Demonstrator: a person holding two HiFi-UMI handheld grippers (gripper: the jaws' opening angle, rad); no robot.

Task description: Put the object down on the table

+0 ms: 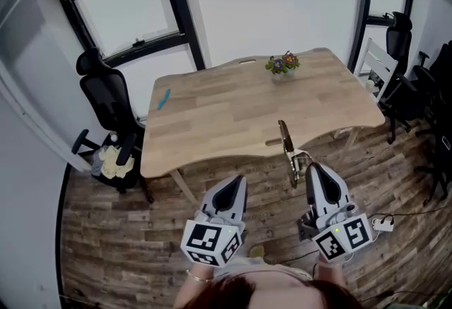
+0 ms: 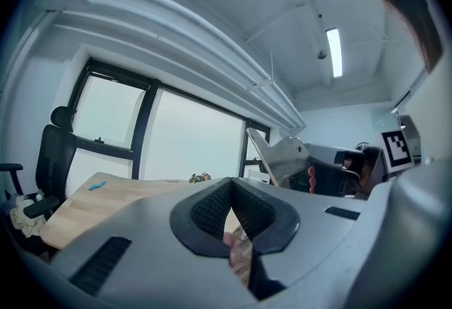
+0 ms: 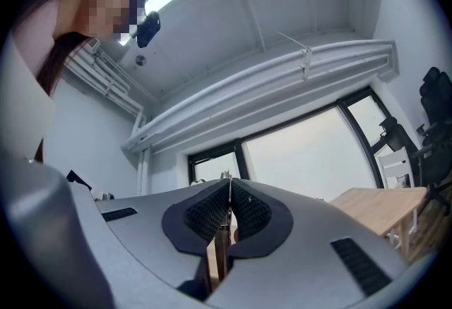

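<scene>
A black office chair (image 1: 106, 99) stands at the left of the head view, under a dark-framed window (image 1: 131, 8). To its right, a pale wooden counter (image 1: 212, 124) fills the middle of the frame. A small blue item (image 1: 164, 97) lies near its left end and a pot of flowers (image 1: 282, 63) sits at its far edge.

At lower centre, the person's left gripper (image 1: 236, 188) is held low over the wood-plank floor (image 1: 106, 230). In the left gripper view its jaws (image 2: 231, 188) are drawn together at the tips with nothing between them, and a fingertip shows through the gap beneath the pads.

Just to the right, the right gripper (image 1: 309, 171) grips a slim metal utensil (image 1: 286, 145). The utensil points up the frame, and its top end overlaps the counter's near edge. It is carried in the air and does not rest on the counter. In the right gripper view the jaws (image 3: 229, 191) are pressed onto the thin utensil (image 3: 220, 244), which runs up between the pads. The left gripper view catches the same utensil (image 2: 279, 156) jutting from the right gripper (image 2: 339, 170) at centre right.

A white chair (image 1: 378, 68) and more black chairs (image 1: 406, 89) stand at the right edge of the head view.
</scene>
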